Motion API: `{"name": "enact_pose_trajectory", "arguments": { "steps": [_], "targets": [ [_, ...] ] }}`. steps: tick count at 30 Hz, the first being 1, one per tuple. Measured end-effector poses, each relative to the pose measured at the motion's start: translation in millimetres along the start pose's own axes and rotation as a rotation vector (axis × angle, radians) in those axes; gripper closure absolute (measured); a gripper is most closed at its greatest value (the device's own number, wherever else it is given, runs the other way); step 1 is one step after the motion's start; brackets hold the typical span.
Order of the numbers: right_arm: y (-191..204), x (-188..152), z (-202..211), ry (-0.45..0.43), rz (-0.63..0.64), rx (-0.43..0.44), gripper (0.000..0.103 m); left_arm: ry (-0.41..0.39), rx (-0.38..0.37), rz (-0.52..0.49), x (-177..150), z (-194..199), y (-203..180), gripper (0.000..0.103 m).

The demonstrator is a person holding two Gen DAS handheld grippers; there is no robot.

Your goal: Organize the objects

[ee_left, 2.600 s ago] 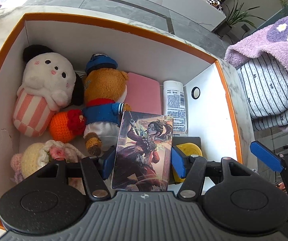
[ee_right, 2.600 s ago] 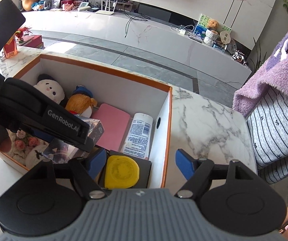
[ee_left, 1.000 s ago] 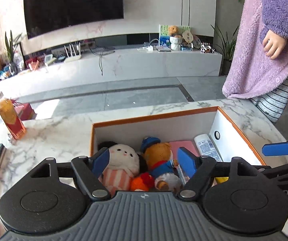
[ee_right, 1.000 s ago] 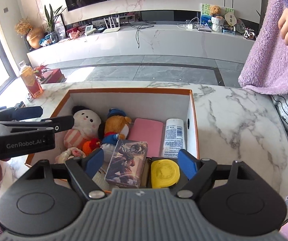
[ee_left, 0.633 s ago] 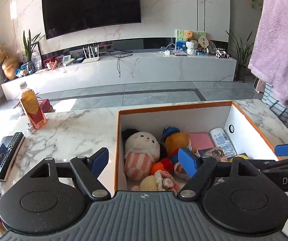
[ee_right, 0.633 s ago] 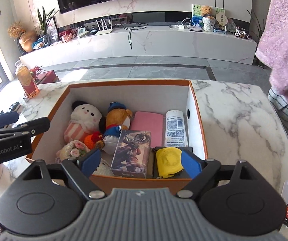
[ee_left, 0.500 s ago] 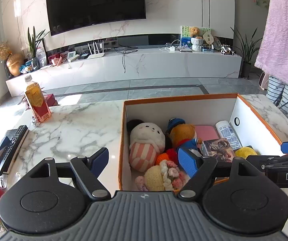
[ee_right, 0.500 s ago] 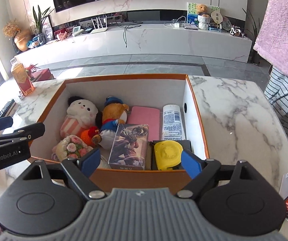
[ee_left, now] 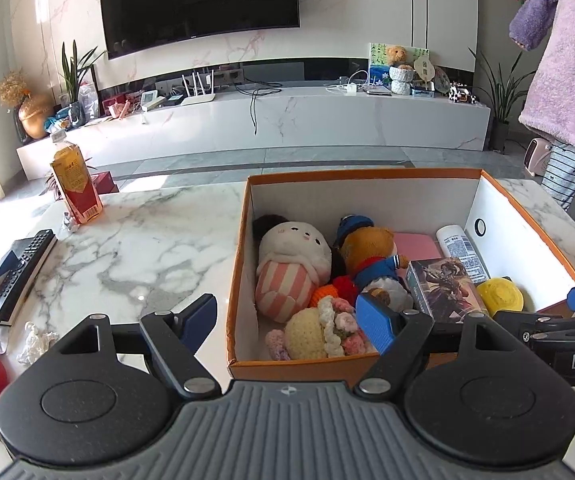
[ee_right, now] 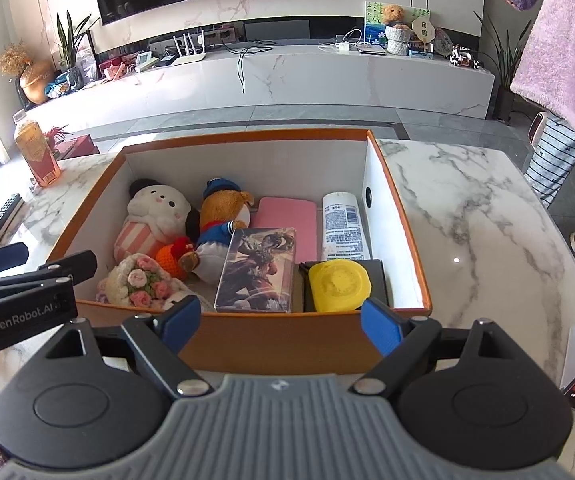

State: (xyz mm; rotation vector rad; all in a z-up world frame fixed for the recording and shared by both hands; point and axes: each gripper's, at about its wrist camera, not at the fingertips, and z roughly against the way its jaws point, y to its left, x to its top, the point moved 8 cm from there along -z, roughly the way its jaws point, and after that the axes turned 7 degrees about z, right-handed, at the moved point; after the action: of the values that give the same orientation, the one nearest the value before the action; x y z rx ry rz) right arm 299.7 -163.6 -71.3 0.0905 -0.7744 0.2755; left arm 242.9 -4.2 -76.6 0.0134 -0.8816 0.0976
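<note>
1. Blue-padded left gripper [ee_left: 287, 318] has pulled back out of the orange-rimmed white cardboard box [ee_left: 361, 174], fingers wide apart and empty.
2. Right gripper [ee_right: 281, 326] hovers at the box's near wall, spread wide, gripping nothing.
3. Glossy illustrated card box [ee_right: 257, 270], released, lies flat inside beside the yellow round case [ee_right: 337, 286].
4. Farther back, fuzzy white plush [ee_right: 155, 210] and brown bear plush [ee_right: 221, 210] rest against the far wall.

1. The orange box [ee_right: 271, 346] is packed along its floor; only the space above the toys is open.
2. Marble tabletop [ee_right: 475, 224] right of the box lies bare.
3. Left, a bottle [ee_left: 75, 186] and remote [ee_left: 23, 270] stand, seemingly well apart.
</note>
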Motion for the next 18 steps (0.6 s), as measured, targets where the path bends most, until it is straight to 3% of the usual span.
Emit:
{"name": "enact_pose_trajectory", "arguments": {
  "steps": [18],
  "targets": [
    [0.8, -2.4, -1.1, -0.003, 0.007, -0.002, 0.012, 0.03, 0.005, -0.015, -8.5, -5.0, -4.8, 0.013]
  ]
}}
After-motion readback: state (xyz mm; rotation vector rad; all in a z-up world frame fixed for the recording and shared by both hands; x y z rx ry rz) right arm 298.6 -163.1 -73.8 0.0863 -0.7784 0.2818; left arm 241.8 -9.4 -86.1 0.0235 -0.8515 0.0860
